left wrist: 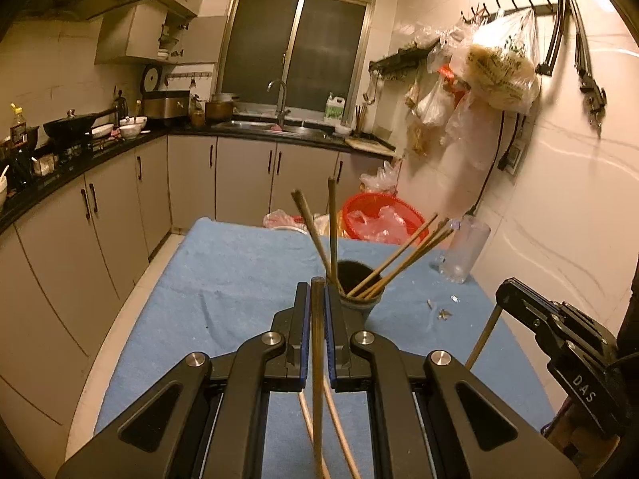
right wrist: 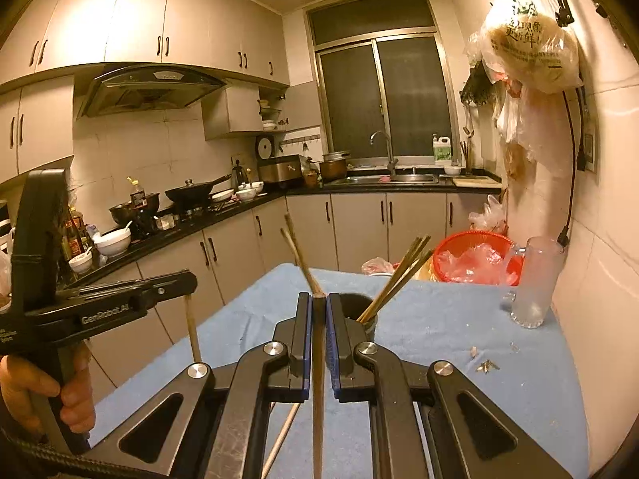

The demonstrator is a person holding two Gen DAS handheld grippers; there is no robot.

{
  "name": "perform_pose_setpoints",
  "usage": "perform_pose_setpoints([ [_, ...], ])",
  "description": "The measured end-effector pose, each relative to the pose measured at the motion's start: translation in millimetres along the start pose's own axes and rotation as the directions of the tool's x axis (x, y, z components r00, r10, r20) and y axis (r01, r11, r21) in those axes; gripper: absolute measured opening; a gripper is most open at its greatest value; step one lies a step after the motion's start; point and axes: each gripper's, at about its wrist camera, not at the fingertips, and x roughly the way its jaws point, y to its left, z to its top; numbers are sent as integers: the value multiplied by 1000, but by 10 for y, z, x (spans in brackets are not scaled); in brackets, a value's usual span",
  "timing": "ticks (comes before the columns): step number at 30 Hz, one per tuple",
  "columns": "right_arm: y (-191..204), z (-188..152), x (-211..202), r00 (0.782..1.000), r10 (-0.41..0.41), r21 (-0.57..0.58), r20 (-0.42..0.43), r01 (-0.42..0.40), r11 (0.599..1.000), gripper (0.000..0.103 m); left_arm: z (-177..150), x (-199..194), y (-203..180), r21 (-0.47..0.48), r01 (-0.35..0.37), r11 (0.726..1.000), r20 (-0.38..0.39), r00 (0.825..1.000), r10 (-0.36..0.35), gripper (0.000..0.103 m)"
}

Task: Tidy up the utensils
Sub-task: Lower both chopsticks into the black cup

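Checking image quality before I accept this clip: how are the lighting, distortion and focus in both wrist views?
Left wrist view: dim yellowish light, strong fisheye bending of the cabinets, chopstick in the left gripper reasonably sharp. Right wrist view: same warm cast, a bright patch on the upper cabinets, black corners, its gripper and chopstick clear, holder readable.

Warm, dim yellow indoor light fills both fisheye views. The window is dark. Glare washes the upper cabinets toward eleven o'clock in the right wrist view. Straight lines bow strongly at the edges, corners fall to black, and distant detail looks soft.
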Motion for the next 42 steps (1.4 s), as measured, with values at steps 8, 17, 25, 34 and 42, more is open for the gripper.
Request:
perform_pose_setpoints([
  [8, -51, 453, -51, 995, -8, 11, 95, 7, 1000, 7, 342, -145, -104, 27, 15, 1000, 117, 993, -18, 6],
  [17, -60, 881, 54, 981, -42, 14, 187, 40, 999, 7, 795, -18, -256, 21, 41, 999, 222, 974, -44, 6],
  [25, -207, 1134, 218, 965, -82, 40, 249, 74, 996, 7, 1119, 225, -348, 13, 37, 999, 283, 958, -40, 6],
  [34, -332, 1217, 483, 951, -111, 77, 288, 93, 993, 7, 1248, 517, -303, -53, 51, 997, 334, 942, -31, 6],
  [42, -330, 1045, 798, 955, -118, 44, 273, 111, 993, 7, 1133, 871, -283, -40, 31, 999, 293, 956, -18, 6],
])
